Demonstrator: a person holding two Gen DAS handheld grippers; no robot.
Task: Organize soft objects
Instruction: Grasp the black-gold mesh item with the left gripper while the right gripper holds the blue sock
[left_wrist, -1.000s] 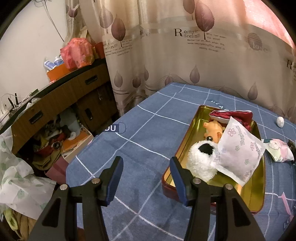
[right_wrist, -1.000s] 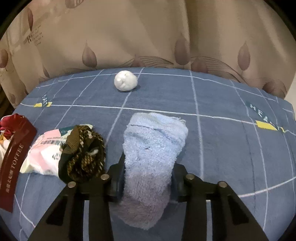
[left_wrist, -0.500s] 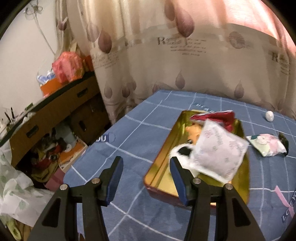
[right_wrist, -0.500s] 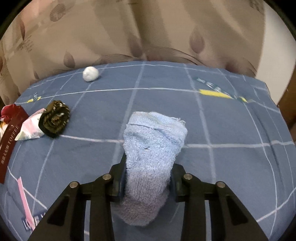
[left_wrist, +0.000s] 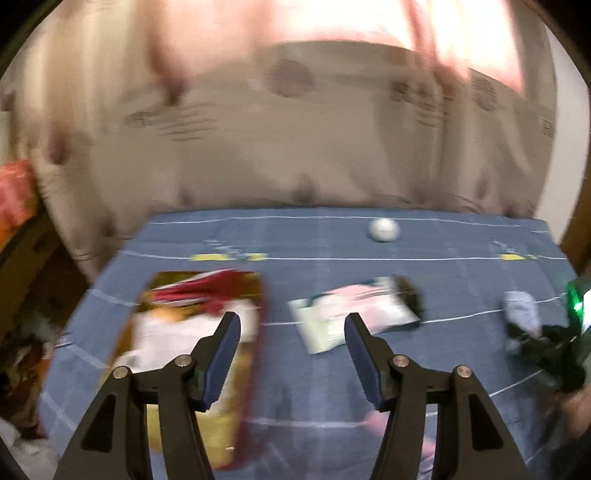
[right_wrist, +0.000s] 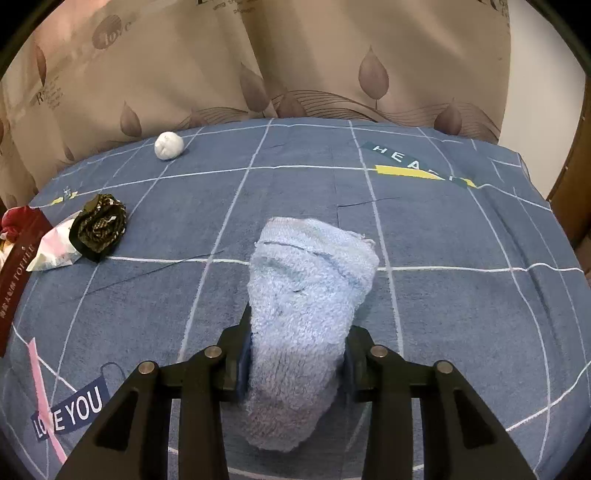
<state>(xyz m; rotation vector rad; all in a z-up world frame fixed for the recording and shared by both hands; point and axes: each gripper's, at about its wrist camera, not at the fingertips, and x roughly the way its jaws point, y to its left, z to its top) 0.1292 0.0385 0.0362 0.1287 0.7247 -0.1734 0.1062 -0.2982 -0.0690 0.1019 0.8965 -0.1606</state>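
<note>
My right gripper is shut on a rolled light-blue towel held over the blue checked bedspread; its jaws are opening slightly, with the pads still pressed on the towel. The left wrist view is blurred. My left gripper hangs above the bedspread with its jaws opening and nothing between them. Below its left finger lies the gold tin tray, holding a red pouch and a white sachet. A pink-and-white packet lies just beyond the right finger, with a dark patterned roll on it.
A small white ball rests near the curtain at the far edge. The dark patterned roll and packet lie left of the towel. The towel shows at the right edge of the left wrist view. Curtains hang behind the bed.
The left wrist view has swung right: the tin went from the right side to the left, and the jaws stand wider. The right gripper carried the towel rightward, away from the packet.
</note>
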